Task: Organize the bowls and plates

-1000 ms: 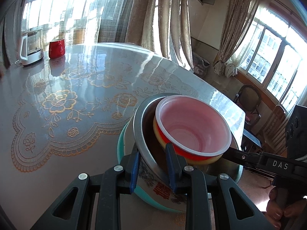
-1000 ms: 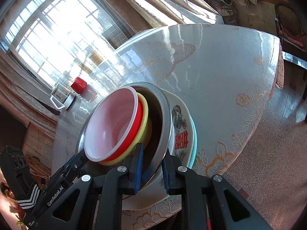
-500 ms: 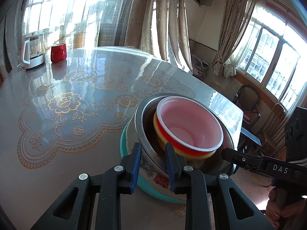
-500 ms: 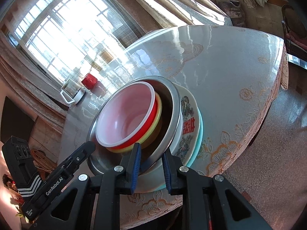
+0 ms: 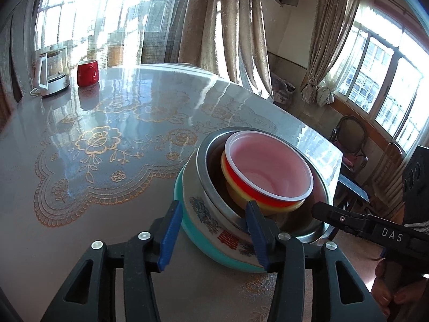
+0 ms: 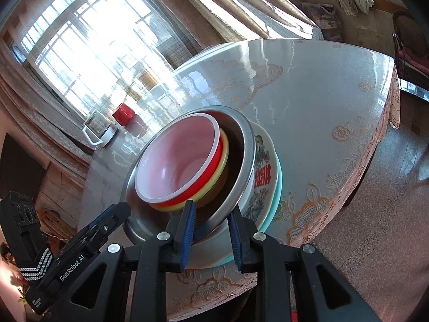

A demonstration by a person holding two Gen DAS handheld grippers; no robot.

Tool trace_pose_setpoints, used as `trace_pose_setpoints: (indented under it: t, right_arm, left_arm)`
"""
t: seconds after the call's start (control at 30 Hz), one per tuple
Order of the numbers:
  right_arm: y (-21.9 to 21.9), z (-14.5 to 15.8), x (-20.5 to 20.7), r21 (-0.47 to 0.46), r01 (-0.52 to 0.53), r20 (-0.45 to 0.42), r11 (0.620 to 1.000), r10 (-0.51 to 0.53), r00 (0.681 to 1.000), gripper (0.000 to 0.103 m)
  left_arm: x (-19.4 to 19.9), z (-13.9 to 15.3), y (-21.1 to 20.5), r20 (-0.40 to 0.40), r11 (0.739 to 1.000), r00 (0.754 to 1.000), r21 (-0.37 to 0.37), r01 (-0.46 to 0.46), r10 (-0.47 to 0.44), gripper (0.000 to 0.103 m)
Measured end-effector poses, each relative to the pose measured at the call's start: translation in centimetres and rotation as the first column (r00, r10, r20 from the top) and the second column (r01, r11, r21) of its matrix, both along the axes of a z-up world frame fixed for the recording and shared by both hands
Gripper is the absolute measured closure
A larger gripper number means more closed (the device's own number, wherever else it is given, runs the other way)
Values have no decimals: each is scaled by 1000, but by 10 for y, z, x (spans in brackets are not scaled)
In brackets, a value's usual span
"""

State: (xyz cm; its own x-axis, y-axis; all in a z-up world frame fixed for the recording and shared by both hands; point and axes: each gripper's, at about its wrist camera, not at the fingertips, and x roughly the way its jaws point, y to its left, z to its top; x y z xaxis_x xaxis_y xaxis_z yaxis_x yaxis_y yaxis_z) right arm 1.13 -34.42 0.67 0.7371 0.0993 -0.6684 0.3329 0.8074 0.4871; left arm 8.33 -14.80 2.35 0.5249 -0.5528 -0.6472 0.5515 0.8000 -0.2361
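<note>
A nested stack rests on the table: a teal plate (image 5: 187, 230), a white patterned plate (image 5: 203, 212), a steel bowl (image 5: 211, 182), a yellow bowl (image 5: 230, 179) and a red bowl with a pale inside (image 5: 268, 169). My left gripper (image 5: 211, 230) is open, its jaws wide on either side of the stack's near edge. In the right wrist view the same stack shows: steel bowl (image 6: 244, 166), red bowl (image 6: 182, 161), white plate (image 6: 265, 177). My right gripper (image 6: 210, 228) is partly open, its jaws spread around the steel bowl's rim.
A red mug (image 5: 87, 73) and a glass kettle (image 5: 52, 71) stand at the table's far side. The stack sits near the table's edge (image 6: 370, 145); a chair (image 5: 351, 139) and bare floor (image 6: 375, 214) lie beyond. The lace-patterned tablecloth (image 5: 102, 145) covers the table.
The stack has come down level onto the table. My left gripper has opened wide off the steel bowl's rim and drawn back. My right gripper's jaws have widened.
</note>
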Motion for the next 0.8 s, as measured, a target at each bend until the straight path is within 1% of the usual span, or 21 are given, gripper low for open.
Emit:
trace_pose_setpoints:
  t: [0.07, 0.13, 0.2, 0.23, 0.33, 0.37, 0.4, 0.43, 0.47, 0.5, 0.67, 0.73, 0.77, 0.8]
  right_arm:
    - [1, 2, -5, -15, 11, 10, 1000, -11, 1000, 71]
    - [2, 3, -9, -35, 22, 13, 999, -22, 1000, 69]
    - [2, 4, -13, -47, 38, 23, 998, -37, 999, 66]
    - [2, 5, -15, -58, 42, 29, 997, -41, 999, 65]
    - [8, 8, -24, -119, 54, 43, 991, -49, 998, 63]
    - [10, 8, -27, -142, 56, 51, 988, -49, 998, 62]
    - [13, 9, -30, -163, 58, 56, 985, -49, 997, 58]
    - [15, 8, -32, -178, 60, 60, 982, -50, 997, 55]
    - [17, 8, -35, -188, 63, 65, 980, -51, 997, 49]
    - [19, 8, -38, -197, 62, 71, 978, -49, 996, 47]
    - [32, 7, -44, -248, 50, 80, 968, -31, 996, 45]
    - [38, 8, -48, -272, 48, 91, 961, -24, 996, 33]
    - [42, 9, -50, -286, 52, 102, 957, -24, 995, 24]
    - [45, 9, -53, -301, 58, 112, 952, -25, 993, 20]
  left_arm:
    - [-4, 0, 5, 8, 1000, 1000, 10, -14, 14, 43]
    - [-6, -1, 9, 6, 1000, 1000, 19, -23, 23, 36]
    - [-9, -4, 14, 3, 999, 999, 30, -38, 37, 25]
    - [-11, -5, 16, 1, 999, 999, 33, -42, 42, 23]
    - [-18, -7, 20, 9, 998, 999, 47, -51, 50, 15]
    - [-20, -8, 21, 17, 997, 998, 54, -55, 54, 11]
    - [-23, -9, 22, 26, 996, 998, 62, -59, 57, 7]
    - [-26, -9, 23, 35, 996, 998, 66, -61, 59, 5]
    - [-28, -9, 24, 45, 995, 997, 70, -65, 62, 2]
    - [-30, -10, 24, 54, 994, 996, 76, -74, 70, 1]
    - [-41, -13, 30, 67, 990, 994, 105, -98, 91, 0]
    - [-46, -14, 34, 87, 987, 990, 111, -118, 109, 0]
    - [-50, -14, 37, 108, 984, 987, 116, -132, 120, 0]
    - [-54, -14, 40, 131, 982, 983, 121, -146, 130, 0]
